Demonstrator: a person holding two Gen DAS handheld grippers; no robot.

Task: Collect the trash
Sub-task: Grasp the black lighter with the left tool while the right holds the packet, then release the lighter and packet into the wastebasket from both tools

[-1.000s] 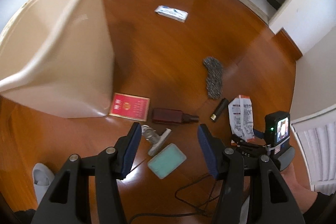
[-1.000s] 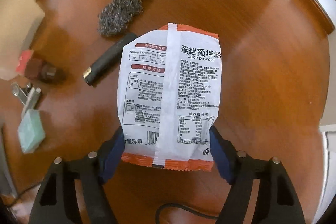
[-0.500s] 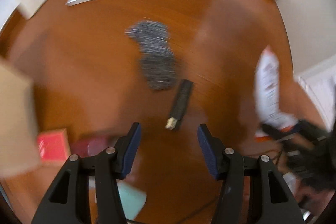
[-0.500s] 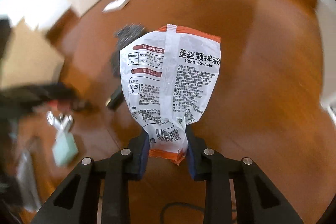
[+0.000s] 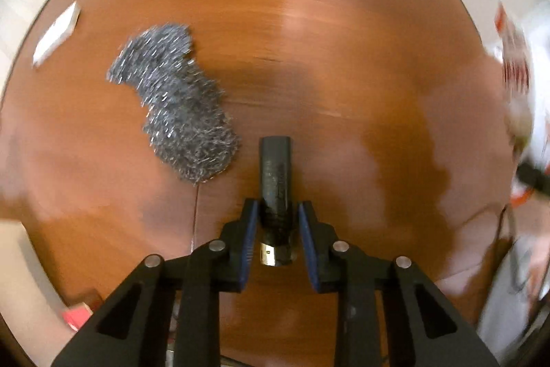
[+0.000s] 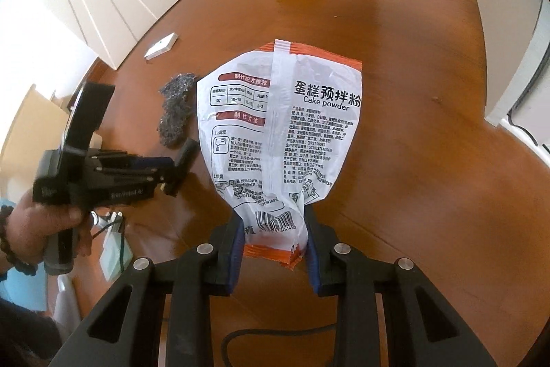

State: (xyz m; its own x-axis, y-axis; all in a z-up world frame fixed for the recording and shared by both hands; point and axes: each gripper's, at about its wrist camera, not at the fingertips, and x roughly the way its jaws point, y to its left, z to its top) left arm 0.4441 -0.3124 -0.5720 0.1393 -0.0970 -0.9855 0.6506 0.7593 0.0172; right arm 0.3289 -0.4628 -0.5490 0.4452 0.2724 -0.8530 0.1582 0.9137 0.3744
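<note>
Left gripper (image 5: 275, 222) closing around slim black lighter (image 5: 275, 181); right gripper (image 6: 273, 226) pinching white-and-orange cake-powder packet (image 6: 285, 126). Risk: lighter slipping toward grey steel-wool pad (image 5: 178, 112), ten o'clock.

The right gripper (image 6: 274, 229) pinches the bottom of a white and orange cake powder bag (image 6: 280, 129) above the wooden floor (image 6: 412, 160). At left a hand (image 6: 37, 222) holds the left gripper (image 6: 173, 176) around a black lighter (image 6: 184, 160), its jaws closing, near steel wool (image 6: 175, 112)
</note>
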